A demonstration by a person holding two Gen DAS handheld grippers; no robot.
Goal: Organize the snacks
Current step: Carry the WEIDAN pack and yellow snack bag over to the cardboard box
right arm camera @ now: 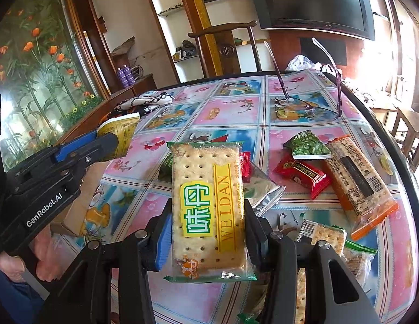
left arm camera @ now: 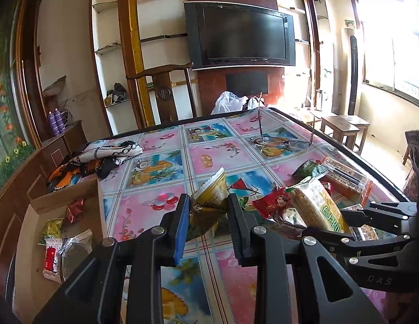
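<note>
While both claws carry packets: left gripper (left arm camera: 208, 213) pinches gold sachet (left arm camera: 212, 193) above table's (left arm camera: 160, 162) left edge, box (left arm camera: 74, 237) just left, nearer; right gripper (right arm camera: 208, 229) clamps cracker pack (right arm camera: 208, 210), long axis along fingers, over table middle.

Open lane: the middle of the table (left arm camera: 209, 145) from the near edge up to the far edge is bare cloth, wide enough for either gripper. Right edge is blocked by a loose snack pile, green pea packet (right arm camera: 308, 145), red packet (right arm camera: 304, 175) and long orange cracker pack (right arm camera: 361, 183) touching or overlapping, with upturned eyeglasses (right arm camera: 309, 108) toward the far right corner, arms sticking up. Left edge: crumpled scarf (left arm camera: 112, 152) at the far left corner, cardboard box (left arm camera: 63, 232) just beside the near left edge, open top partly filled with packets.
</note>
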